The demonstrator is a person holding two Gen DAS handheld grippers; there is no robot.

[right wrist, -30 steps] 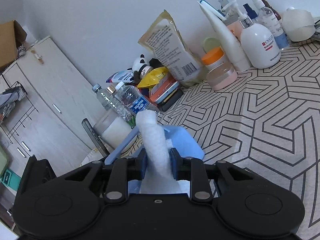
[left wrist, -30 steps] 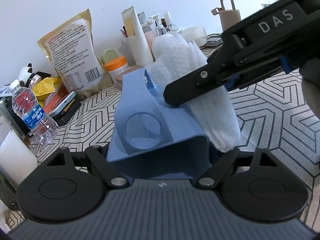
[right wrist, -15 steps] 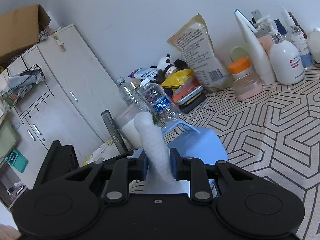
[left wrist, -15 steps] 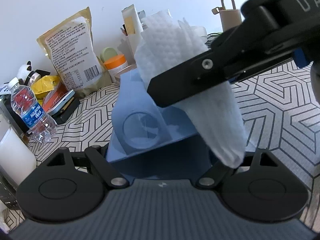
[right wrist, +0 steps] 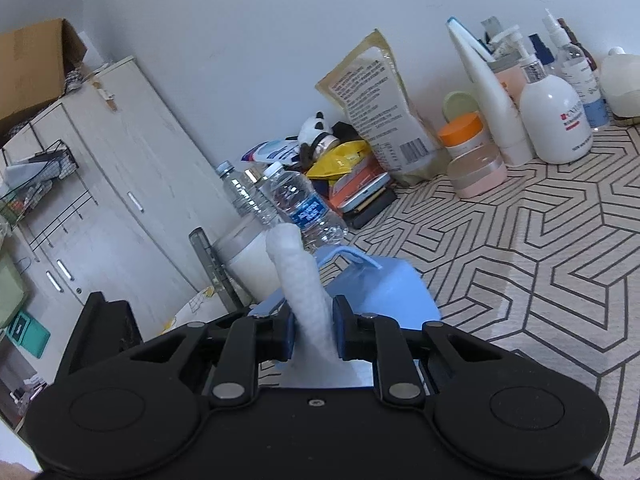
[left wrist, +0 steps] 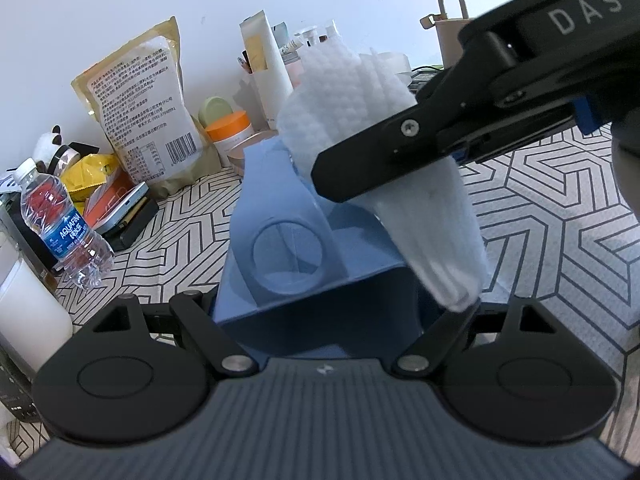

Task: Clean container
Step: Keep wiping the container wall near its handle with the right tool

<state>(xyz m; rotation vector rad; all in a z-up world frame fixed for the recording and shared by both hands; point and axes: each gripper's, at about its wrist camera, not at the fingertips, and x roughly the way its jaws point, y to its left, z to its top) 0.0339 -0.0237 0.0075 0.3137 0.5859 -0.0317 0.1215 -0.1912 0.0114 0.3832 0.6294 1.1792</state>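
Observation:
A blue plastic container (left wrist: 320,280) with a round opening inside sits tilted between the fingers of my left gripper (left wrist: 322,312), which is shut on its lower walls. From the right, my right gripper (left wrist: 352,168) reaches over the container's open top with a folded white cloth (left wrist: 432,220). The cloth's lower end hangs at the container's right rim. In the right wrist view the cloth (right wrist: 304,280) stands up between the blue pads of the right gripper (right wrist: 313,330). Its jaws are closing and pinch the cloth, with the container (right wrist: 384,292) just beyond.
The patterned tablecloth (left wrist: 560,220) carries clutter along the wall: a food bag (left wrist: 144,120), an orange-lidded jar (left wrist: 230,132), tubes and pump bottles (right wrist: 556,120) and a water bottle (left wrist: 60,228). A white cabinet (right wrist: 100,200) stands off the table's left.
The right gripper lifted the cloth over the container, then settled slightly lower, and its pads squeezed the cloth tighter. The container stayed in the left gripper.

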